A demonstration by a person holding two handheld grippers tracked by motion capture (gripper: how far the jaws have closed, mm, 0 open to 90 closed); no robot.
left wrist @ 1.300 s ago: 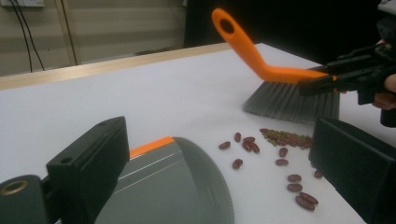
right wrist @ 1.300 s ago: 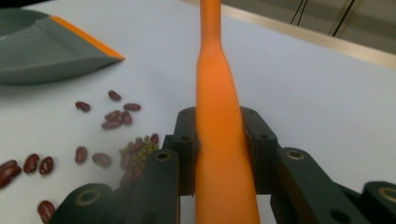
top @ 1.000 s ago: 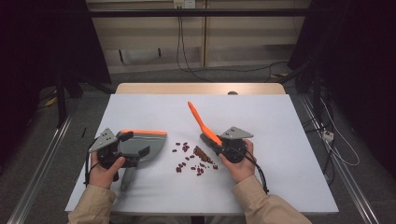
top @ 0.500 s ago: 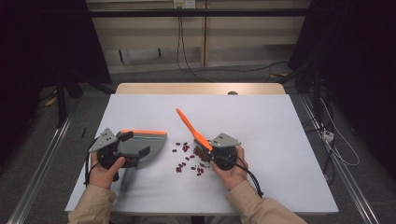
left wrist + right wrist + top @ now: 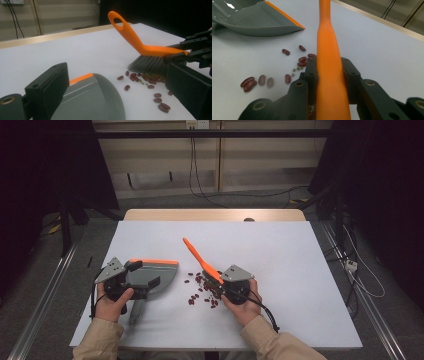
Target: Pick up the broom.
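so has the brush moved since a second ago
Yes. The orange brush, clamped in the right gripper, has slid left across the white table toward the grey dustpan, onto the scattered red beans.

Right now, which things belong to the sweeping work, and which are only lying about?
Belong to the work:
- orange brush, clamped in the right tongs
- grey dustpan, held by the left tongs
- red beans

Only lying about:
- cables behind the table

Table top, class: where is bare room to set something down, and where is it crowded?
Free: the far half of the table beyond the brush, and the right side past the right tool. Crowded: the beans between dustpan and brush.
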